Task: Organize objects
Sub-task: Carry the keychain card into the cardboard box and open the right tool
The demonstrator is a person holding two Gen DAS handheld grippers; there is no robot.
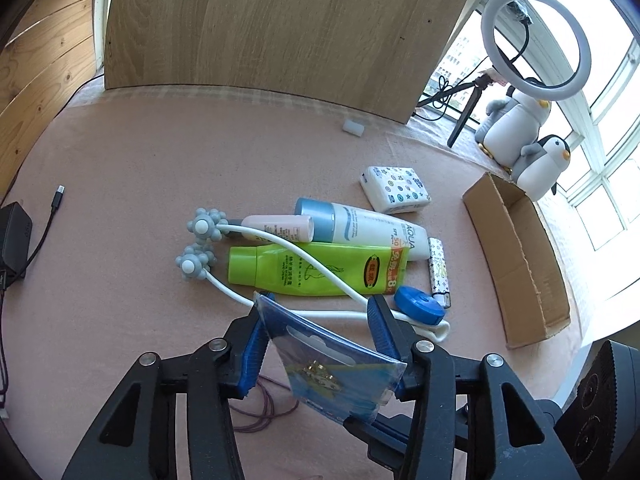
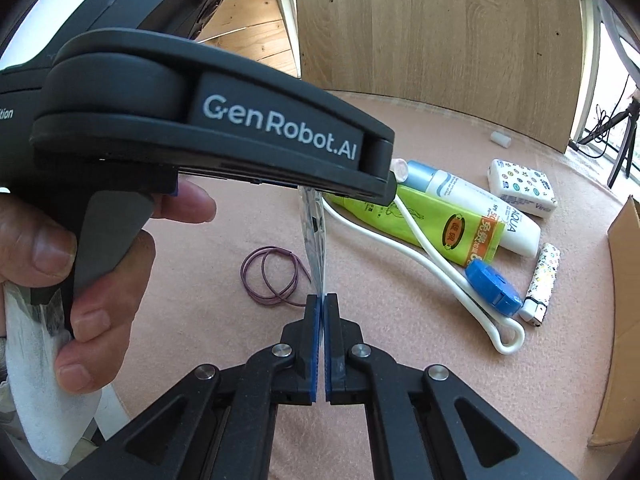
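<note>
Sorting has barely begun, as far as these views show: the cardboard box [image 1: 520,256] on the right looks empty inside, though its near end is hidden, and nearly everything still lies loose on the pink table cover [image 1: 132,184].

Left on the cover are a green tube [image 1: 316,270], a white bottle with a blue cap [image 1: 360,226], a small pink tube [image 1: 280,228], a white massager with grey knobby heads [image 1: 202,226], a blue tape measure [image 1: 418,304], a patterned lighter [image 1: 438,270], a tissue pack [image 1: 394,189] farther back, and a purple cord loop [image 2: 272,276] on the near side.

A clear plastic packet [image 1: 332,364] with small gold pieces inside is the one thing off the surface, raised above the near edge of the pile. The left gripper [image 1: 320,320] stands fairly wide, its blue pads [image 1: 380,324] against the packet's two side edges. The right gripper [image 2: 322,300] is closed narrow, pinching the packet's lower edge, seen edge-on in its own camera. Both tools therefore grip the same packet, which looks like a handover between them. The box sits well to the right of the packet, so carrying it there is probably the step ahead.
</note>
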